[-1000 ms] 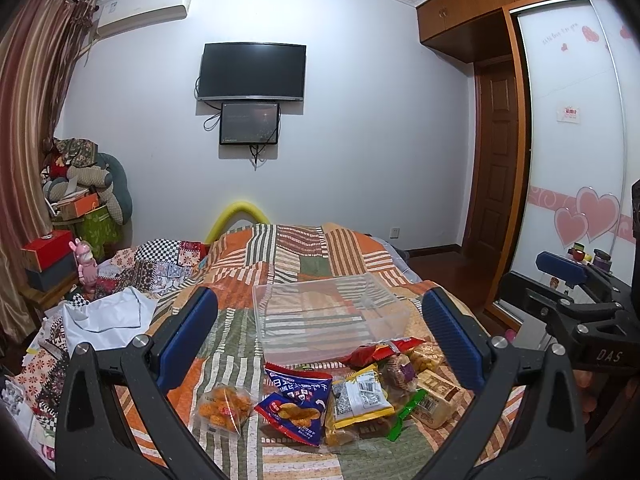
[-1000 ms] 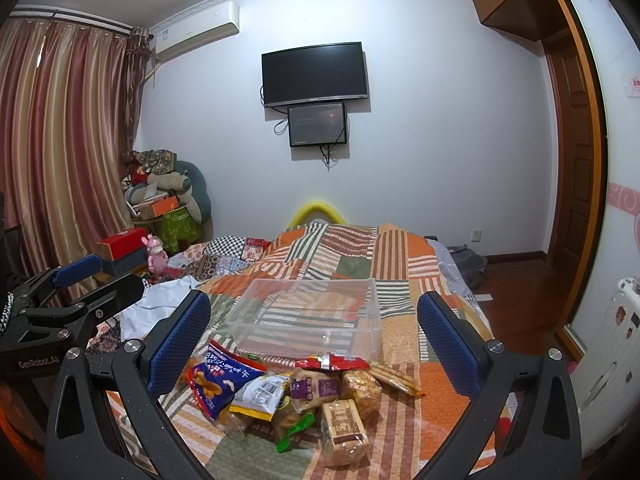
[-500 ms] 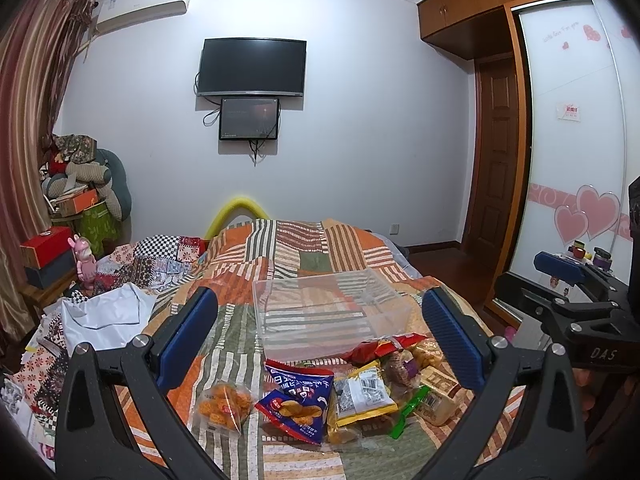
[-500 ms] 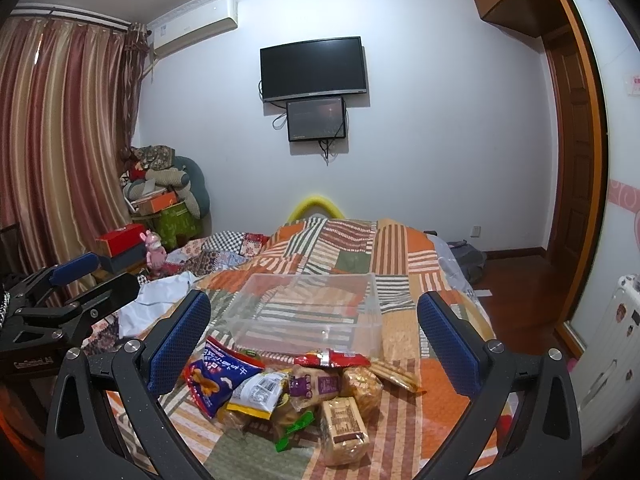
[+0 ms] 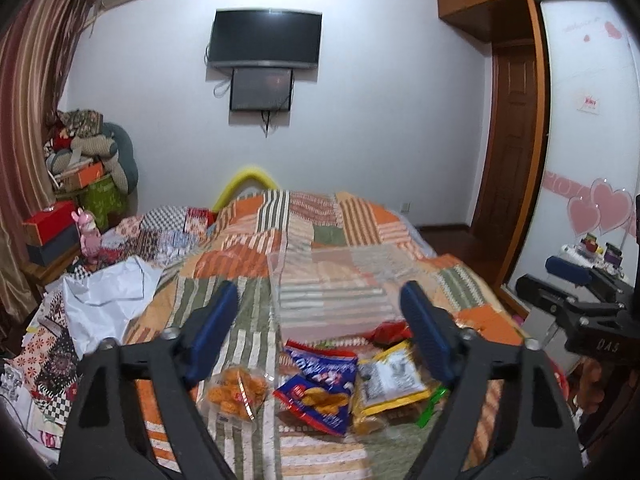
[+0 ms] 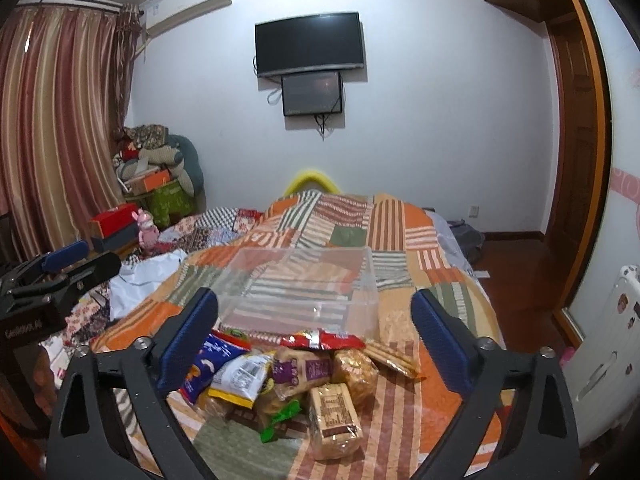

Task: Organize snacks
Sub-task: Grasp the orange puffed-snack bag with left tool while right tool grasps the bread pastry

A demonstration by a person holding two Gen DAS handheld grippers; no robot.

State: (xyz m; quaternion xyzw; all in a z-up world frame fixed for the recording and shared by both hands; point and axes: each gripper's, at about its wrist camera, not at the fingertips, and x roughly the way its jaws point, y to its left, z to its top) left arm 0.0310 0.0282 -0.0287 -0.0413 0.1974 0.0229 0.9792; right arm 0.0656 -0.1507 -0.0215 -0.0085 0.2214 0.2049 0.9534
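A clear plastic bin (image 6: 304, 292) stands empty on the striped quilt; it also shows in the left wrist view (image 5: 332, 292). In front of it lies a pile of snack packets: a blue bag (image 5: 320, 384), a clear pack of orange snacks (image 5: 236, 390), a yellow-edged packet (image 5: 390, 380), a red packet (image 6: 320, 339), a brown biscuit pack (image 6: 334, 414) and a purple-labelled bread pack (image 6: 304, 370). My left gripper (image 5: 320, 332) is open and empty above the blue bag. My right gripper (image 6: 316, 344) is open and empty above the pile.
The quilt-covered bed (image 6: 400, 232) fills the middle. White cloth (image 5: 108, 300) and patterned bedding lie at the left. Boxes and a pink toy (image 5: 90, 236) stand by the curtain. A wooden door (image 5: 508, 140) and wardrobe are at the right. A TV (image 5: 266, 38) hangs on the far wall.
Both grippers have moved forward and tilted down toward the snack pile. The left gripper's fingers have closed in partway. Nothing was picked up.
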